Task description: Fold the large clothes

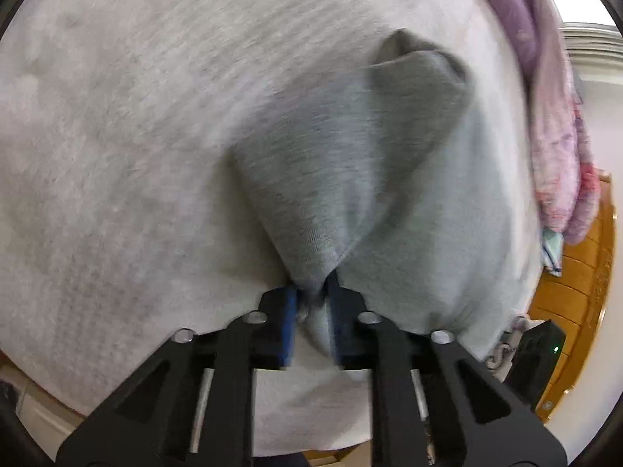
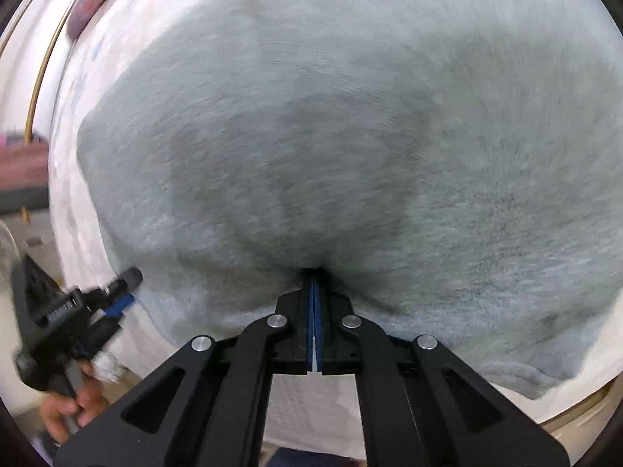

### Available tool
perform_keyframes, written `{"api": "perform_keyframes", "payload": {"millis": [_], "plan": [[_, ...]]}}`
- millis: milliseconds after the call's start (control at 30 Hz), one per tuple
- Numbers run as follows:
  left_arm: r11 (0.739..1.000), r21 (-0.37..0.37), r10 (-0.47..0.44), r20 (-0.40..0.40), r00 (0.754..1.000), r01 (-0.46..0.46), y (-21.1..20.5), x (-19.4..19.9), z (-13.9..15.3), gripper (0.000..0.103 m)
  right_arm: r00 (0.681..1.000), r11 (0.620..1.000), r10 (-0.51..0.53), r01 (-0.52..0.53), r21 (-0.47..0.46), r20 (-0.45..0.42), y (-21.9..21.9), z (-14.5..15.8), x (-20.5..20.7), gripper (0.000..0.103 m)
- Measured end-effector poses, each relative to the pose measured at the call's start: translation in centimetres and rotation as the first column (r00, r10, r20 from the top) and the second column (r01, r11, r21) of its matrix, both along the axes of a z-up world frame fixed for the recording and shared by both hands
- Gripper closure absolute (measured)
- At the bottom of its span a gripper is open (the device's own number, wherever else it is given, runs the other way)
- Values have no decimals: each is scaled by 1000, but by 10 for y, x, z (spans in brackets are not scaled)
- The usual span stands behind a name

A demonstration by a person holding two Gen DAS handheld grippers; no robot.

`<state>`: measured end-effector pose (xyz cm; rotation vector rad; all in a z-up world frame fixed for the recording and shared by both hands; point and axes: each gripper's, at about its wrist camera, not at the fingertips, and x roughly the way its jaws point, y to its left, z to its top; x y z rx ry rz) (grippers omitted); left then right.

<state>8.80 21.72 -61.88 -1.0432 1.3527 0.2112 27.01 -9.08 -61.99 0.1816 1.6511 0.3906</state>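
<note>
A large grey knit garment point(image 2: 350, 136) lies spread over a pale bed cover point(image 1: 117, 136). In the left wrist view, a raised corner of the garment point(image 1: 331, 194) forms a peaked fold. My left gripper point(image 1: 313, 288) is shut on that corner's tip, with cloth bunched between its blue pads point(image 1: 289, 311). In the right wrist view, my right gripper point(image 2: 313, 278) is shut, its tips tucked into a pucker at the garment's near edge, gripping the cloth. The left gripper point(image 2: 126, 290) also shows at the garment's left edge, blurred, with a hand point(image 2: 74, 404) holding it.
A purple and pink blanket point(image 1: 545, 78) lies bunched at the cover's far right edge. Beyond that edge is an orange wooden surface point(image 1: 584, 292). The pale cover point(image 2: 78, 214) runs along the garment's left side, with floor and furniture past it.
</note>
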Motion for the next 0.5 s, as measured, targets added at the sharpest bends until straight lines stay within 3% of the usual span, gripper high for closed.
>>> {"api": "perform_keyframes", "payload": {"millis": [33,133,167,200,267,333,500], "plan": [[1000,2,1,13,1000,-1,-3,2,9,91,999,1000,28,-28,1,44,5,16,-5,95],[1000,-29,14,82,997,-12,-3,1,33,92,982,992,83,-98,80,171,17,49,-15,71],[998,-55,24,98,995,-19,-3,-1,40,92,972,986,102,-127,109,210,21,60,-19,56],[997,-71,32,109,994,-25,-4,-1,42,92,962,976,124,-163,146,245,28,67,-23,49],[994,-102,57,114,992,-45,0,-4,43,92,940,937,170,-247,246,294,43,79,-33,43],[985,-153,96,108,989,-79,9,-10,39,92,926,910,218,-308,278,309,58,76,-44,39],[988,-148,71,107,992,-55,11,-11,41,92,839,878,357,-452,161,410,92,52,-62,39]]}}
